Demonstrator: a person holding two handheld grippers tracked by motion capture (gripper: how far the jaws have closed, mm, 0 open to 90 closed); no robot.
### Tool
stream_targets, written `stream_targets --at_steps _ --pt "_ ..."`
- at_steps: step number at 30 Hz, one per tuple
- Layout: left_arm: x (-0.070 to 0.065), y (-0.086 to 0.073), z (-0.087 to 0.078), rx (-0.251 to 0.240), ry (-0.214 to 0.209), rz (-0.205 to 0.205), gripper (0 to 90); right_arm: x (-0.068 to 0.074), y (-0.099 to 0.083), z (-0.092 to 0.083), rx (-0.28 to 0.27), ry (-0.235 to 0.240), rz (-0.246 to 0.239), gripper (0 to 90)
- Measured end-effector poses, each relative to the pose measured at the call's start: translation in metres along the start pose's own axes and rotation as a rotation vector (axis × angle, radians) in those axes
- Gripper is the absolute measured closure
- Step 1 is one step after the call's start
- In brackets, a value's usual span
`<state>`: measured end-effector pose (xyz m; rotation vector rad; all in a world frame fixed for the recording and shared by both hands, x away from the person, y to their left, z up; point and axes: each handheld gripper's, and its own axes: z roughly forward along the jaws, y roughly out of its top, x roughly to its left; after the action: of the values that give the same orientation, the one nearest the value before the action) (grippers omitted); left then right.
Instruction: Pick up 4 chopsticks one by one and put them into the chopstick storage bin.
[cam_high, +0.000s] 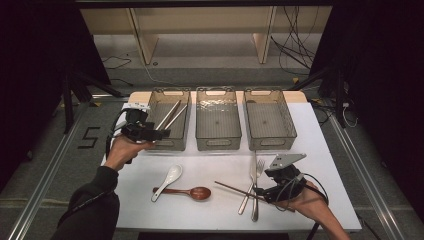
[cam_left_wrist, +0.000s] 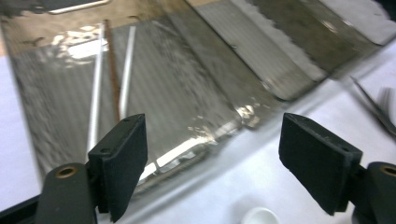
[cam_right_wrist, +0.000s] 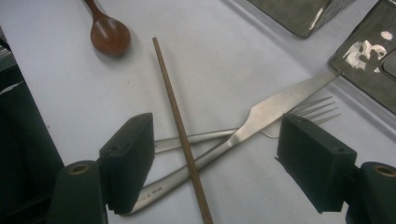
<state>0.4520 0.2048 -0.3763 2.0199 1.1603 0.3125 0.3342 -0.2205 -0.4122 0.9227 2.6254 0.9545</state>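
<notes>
Brown wooden chopstick (cam_right_wrist: 180, 130) lies across the knife (cam_right_wrist: 261, 116) and fork (cam_right_wrist: 308, 112) between the right gripper (cam_right_wrist: 215, 165)'s wide, empty jaws. The high view adds a white spoon (cam_high: 169, 180). The left gripper (cam_left_wrist: 212, 163) gapes empty before the left bin (cam_high: 169, 120) holding chopsticks (cam_left_wrist: 112, 74)
</notes>
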Motion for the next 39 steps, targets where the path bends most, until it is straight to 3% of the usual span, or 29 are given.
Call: stream_targets --at_steps 4,13,18,31,39 --pt "-0.011 -0.011 -0.002 0.007 -0.009 0.026 20.4 0.001 0.000 0.000 0.009 0.001 -0.004 28.4" --pt "-0.030 -0.028 -0.014 -0.039 -0.084 0.039 17.0 0.001 -0.002 0.003 0.061 0.004 -0.019 28.4" --pt "-0.041 -0.036 -0.018 -0.063 -0.097 0.058 16.8 0.001 -0.003 0.006 0.091 -0.001 -0.027 28.7" --pt "-0.062 -0.055 -0.017 -0.074 -0.145 0.089 16.5 0.000 -0.010 0.013 0.236 0.004 -0.061 37.9" --pt "-0.067 -0.063 -0.022 -0.078 -0.157 0.099 16.5 0.000 -0.016 0.020 0.331 0.010 -0.084 46.0"
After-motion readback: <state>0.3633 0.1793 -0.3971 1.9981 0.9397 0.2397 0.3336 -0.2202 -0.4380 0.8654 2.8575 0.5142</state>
